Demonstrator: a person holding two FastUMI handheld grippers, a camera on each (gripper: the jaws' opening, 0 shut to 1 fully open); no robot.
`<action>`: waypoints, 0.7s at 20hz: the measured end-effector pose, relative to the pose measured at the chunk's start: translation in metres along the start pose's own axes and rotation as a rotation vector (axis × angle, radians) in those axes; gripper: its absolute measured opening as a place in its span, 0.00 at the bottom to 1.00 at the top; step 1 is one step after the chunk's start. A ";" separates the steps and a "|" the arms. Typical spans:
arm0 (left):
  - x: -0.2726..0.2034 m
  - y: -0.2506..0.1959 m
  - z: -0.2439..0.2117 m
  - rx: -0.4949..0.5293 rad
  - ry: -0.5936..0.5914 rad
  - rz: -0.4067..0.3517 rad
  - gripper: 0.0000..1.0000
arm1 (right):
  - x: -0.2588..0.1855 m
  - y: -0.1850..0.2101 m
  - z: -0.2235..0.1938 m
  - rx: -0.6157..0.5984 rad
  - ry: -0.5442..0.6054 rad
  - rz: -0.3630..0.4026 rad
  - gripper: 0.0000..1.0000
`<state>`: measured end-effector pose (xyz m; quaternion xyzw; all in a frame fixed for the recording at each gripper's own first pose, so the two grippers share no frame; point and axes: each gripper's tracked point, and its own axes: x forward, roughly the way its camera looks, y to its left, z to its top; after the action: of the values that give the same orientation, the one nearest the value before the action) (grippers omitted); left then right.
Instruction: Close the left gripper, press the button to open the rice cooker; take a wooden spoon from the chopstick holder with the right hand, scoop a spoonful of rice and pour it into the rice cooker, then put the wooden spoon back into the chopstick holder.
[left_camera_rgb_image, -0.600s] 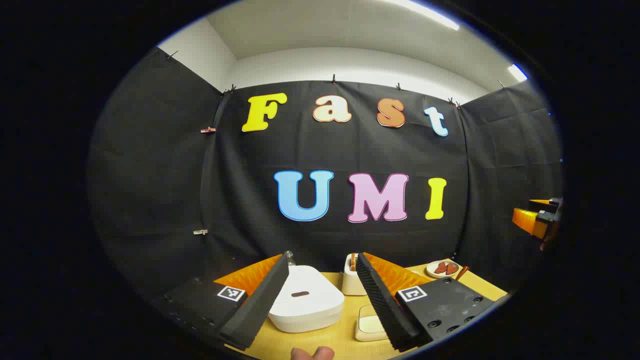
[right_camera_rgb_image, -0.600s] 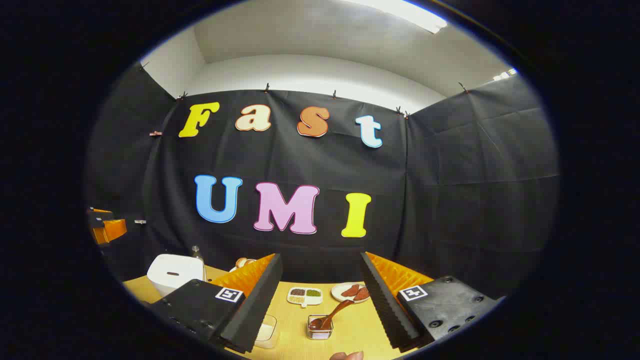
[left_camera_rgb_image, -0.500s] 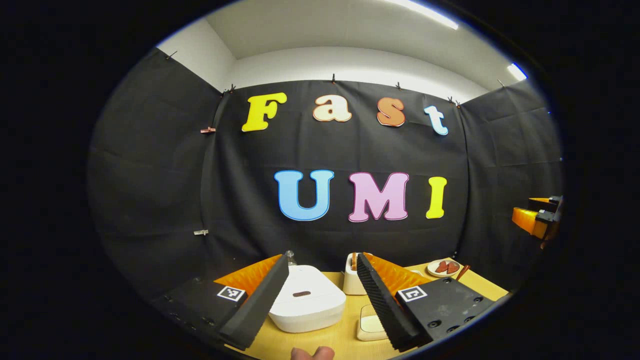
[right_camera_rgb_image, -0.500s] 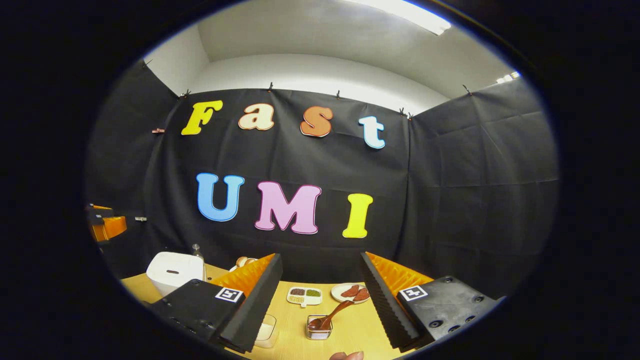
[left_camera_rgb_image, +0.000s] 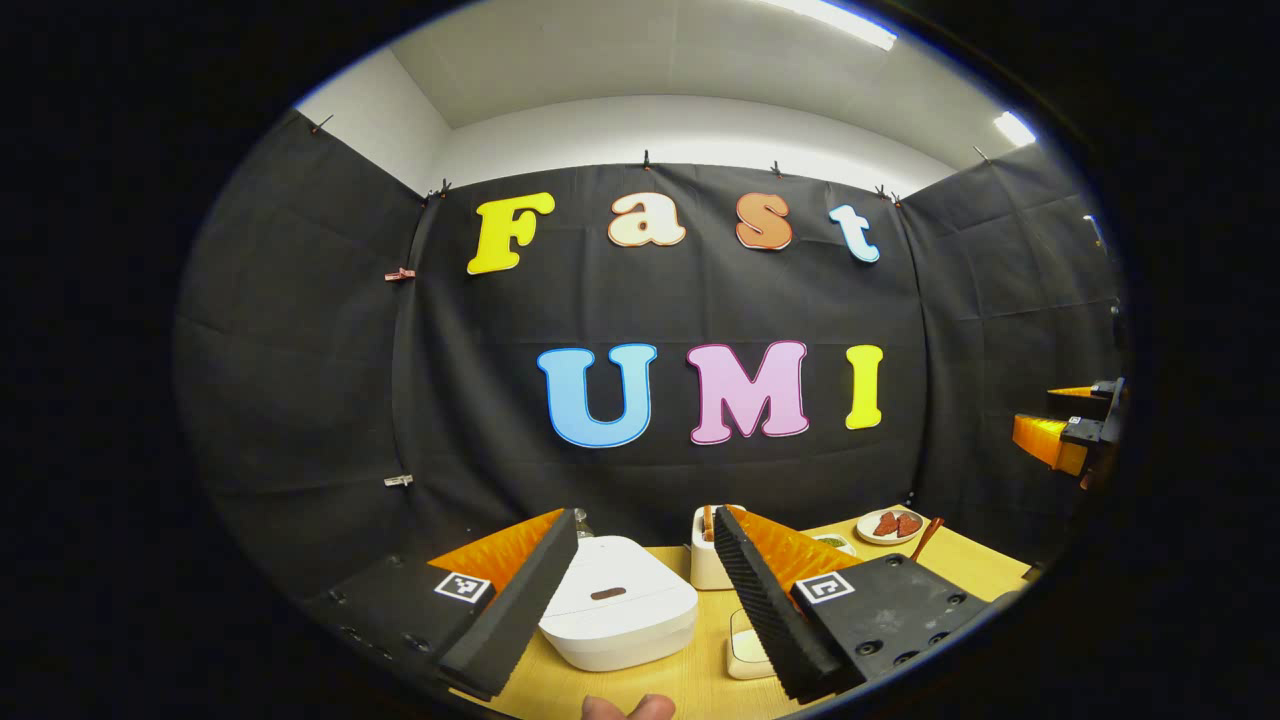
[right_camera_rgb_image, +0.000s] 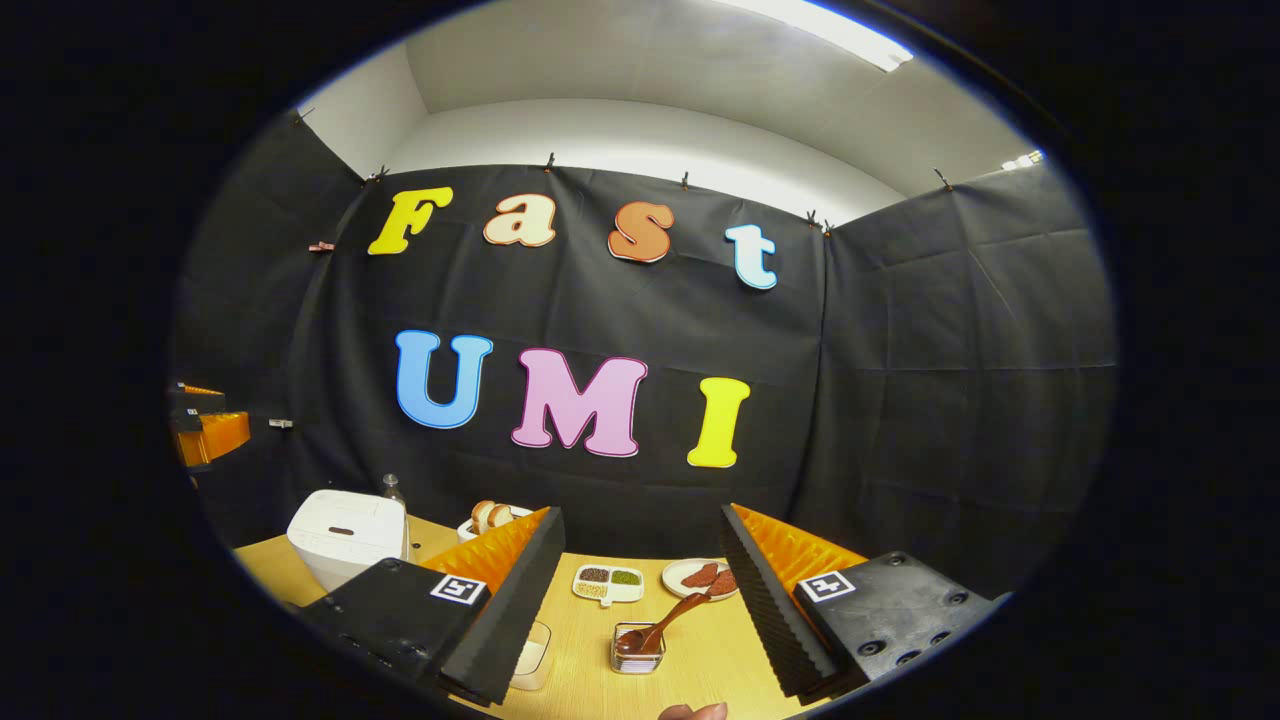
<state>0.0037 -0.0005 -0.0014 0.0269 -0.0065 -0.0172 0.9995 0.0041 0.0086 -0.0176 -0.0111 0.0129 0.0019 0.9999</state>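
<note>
While both claws hung spread wide and empty above the yellow wooden table (left_camera_rgb_image: 700, 675), I noticed each view had tipped slightly lower than half a second before, bringing more of the tabletop into sight; I judged the approach had only begun and no step was done. My left claw (left_camera_rgb_image: 640, 590) faced the one white, rounded rice cooker (left_camera_rgb_image: 620, 612), lid down, its dark slot-shaped button (left_camera_rgb_image: 607, 594) between the fingers but well ahead. Just behind stood one cream chopstick holder (left_camera_rgb_image: 704, 562); I couldn't tell whether the slim thing standing in it was the wooden spoon. My right claw (right_camera_rgb_image: 640, 590) looked over one small clear box (right_camera_rgb_image: 638, 650) with a brown spoon (right_camera_rgb_image: 668, 622) resting in it, one divided white dish (right_camera_rgb_image: 608, 585) of grains, and one plate (right_camera_rgb_image: 706, 578) of reddish pieces.
</note>
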 end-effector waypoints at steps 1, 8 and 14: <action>0.001 0.000 0.000 -0.003 -0.003 0.000 0.95 | 0.001 0.000 -0.001 -0.003 0.000 -0.001 0.97; 0.007 -0.003 0.001 -0.002 -0.009 -0.025 0.95 | 0.004 0.010 -0.006 -0.026 0.003 0.016 0.97; 0.010 -0.003 0.004 0.005 -0.022 -0.039 0.95 | 0.004 0.010 -0.012 -0.024 0.007 0.012 0.97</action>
<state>0.0133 -0.0039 0.0024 0.0294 -0.0171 -0.0370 0.9987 0.0083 0.0180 -0.0302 -0.0232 0.0164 0.0079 0.9996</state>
